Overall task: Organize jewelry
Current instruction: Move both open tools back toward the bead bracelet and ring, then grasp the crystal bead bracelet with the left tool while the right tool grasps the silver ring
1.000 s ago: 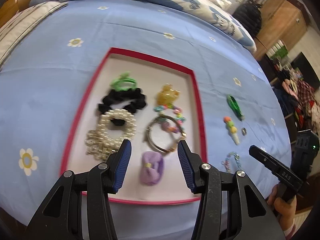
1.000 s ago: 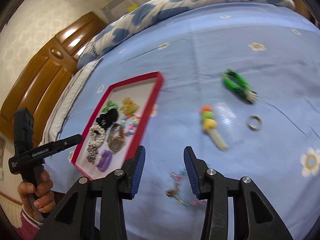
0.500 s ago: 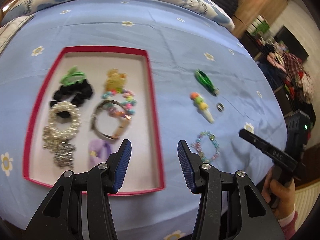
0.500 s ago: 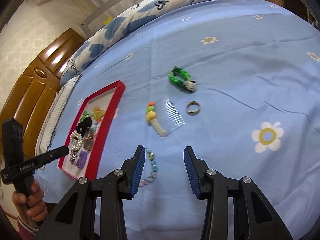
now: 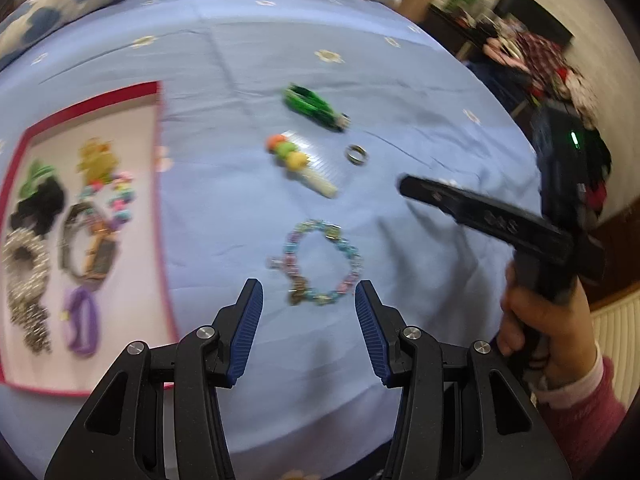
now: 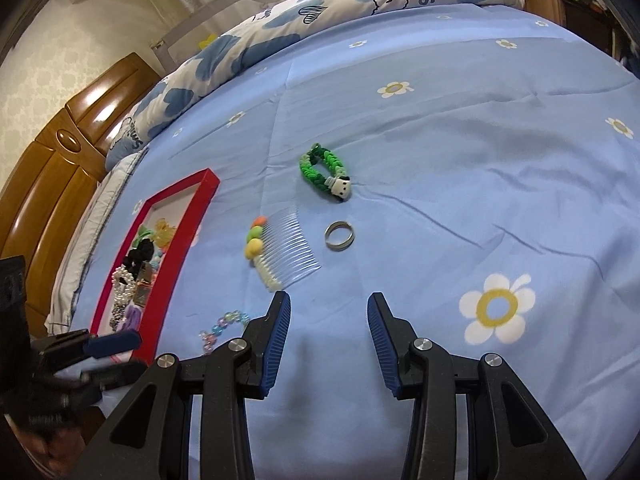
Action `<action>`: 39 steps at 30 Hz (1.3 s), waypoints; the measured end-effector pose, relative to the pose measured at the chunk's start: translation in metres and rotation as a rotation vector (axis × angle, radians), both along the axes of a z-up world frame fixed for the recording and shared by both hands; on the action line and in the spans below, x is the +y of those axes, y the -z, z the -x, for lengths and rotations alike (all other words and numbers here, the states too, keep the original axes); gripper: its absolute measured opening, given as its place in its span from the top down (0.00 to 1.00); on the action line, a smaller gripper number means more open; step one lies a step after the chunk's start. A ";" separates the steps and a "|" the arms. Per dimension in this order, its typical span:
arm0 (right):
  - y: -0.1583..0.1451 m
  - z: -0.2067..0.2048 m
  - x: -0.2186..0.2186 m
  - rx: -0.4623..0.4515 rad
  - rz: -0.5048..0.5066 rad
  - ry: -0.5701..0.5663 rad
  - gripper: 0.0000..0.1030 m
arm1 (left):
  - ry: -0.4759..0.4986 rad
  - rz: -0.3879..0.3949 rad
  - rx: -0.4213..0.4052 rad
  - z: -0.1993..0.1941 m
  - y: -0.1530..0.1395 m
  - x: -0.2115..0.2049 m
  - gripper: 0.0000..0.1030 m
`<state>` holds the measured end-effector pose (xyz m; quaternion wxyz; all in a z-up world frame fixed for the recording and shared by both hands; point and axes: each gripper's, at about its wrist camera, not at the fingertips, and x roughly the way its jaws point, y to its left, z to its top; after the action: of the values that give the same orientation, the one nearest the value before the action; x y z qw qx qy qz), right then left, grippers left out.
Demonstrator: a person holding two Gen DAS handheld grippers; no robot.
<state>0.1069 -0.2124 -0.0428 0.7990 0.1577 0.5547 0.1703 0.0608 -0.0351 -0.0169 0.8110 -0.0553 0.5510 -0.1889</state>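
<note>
The pastel bead bracelet [image 5: 318, 262] lies flat on the blue bedspread [image 6: 500, 168], just beyond the tips of the left gripper [image 5: 309, 305], whose jaws stand apart with nothing between them. To its left sits the red-rimmed tray [image 5: 164, 248], its near right edge close to the bracelet; the tray holds a watch [image 5: 86, 244], a pearl band [image 5: 26, 264], a purple tie [image 5: 82, 320] and other pieces. Beyond the bracelet lie a clear hair comb [image 6: 280, 250] with coloured balls, a metal ring [image 6: 339, 236] and a green braided band [image 6: 322, 170], each apart from the others. The right gripper [image 6: 328, 320] hangs open over bare bedspread near the comb's lower end, gripping nothing. Open cloth extends right of the ring.
</note>
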 end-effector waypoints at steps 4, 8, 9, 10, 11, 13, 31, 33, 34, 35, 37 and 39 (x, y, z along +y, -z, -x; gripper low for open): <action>0.008 -0.014 -0.001 0.000 0.011 -0.014 0.58 | 0.057 -0.012 0.004 -0.005 0.010 -0.023 0.55; 0.014 -0.027 0.002 -0.003 0.020 -0.031 0.58 | 0.093 -0.016 0.026 -0.015 0.026 -0.038 0.55; 0.016 -0.032 0.004 -0.003 0.023 -0.039 0.58 | 0.106 -0.026 0.039 -0.017 0.032 -0.042 0.55; 0.018 -0.035 0.006 -0.003 0.027 -0.050 0.58 | 0.112 -0.040 0.047 -0.018 0.036 -0.045 0.55; 0.019 -0.036 0.008 -0.005 0.031 -0.057 0.58 | 0.117 -0.050 0.050 -0.018 0.039 -0.045 0.55; 0.023 -0.041 0.014 -0.006 0.053 -0.081 0.59 | 0.131 -0.072 0.034 -0.016 0.042 -0.049 0.57; 0.022 -0.038 0.025 -0.052 0.126 -0.109 0.78 | 0.042 0.058 0.018 -0.009 0.022 -0.002 0.94; 0.014 -0.033 0.023 -0.054 0.098 -0.098 0.78 | 0.024 0.076 0.002 -0.006 0.012 0.007 0.94; 0.010 -0.030 0.023 -0.054 0.078 -0.092 0.78 | 0.016 0.084 -0.004 -0.006 0.009 0.011 0.94; 0.008 -0.029 0.024 -0.053 0.063 -0.088 0.78 | 0.007 0.093 -0.011 -0.006 0.003 0.014 0.94; 0.000 -0.023 0.026 -0.048 0.018 -0.080 0.78 | -0.015 0.114 -0.028 -0.002 -0.007 0.025 0.94; -0.004 -0.018 0.029 -0.045 -0.011 -0.081 0.78 | -0.035 0.128 -0.041 -0.001 -0.017 0.034 0.94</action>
<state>0.1253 -0.1838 -0.0392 0.8029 0.1358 0.5415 0.2089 0.0621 -0.0014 -0.0004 0.8201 -0.1130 0.5199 -0.2106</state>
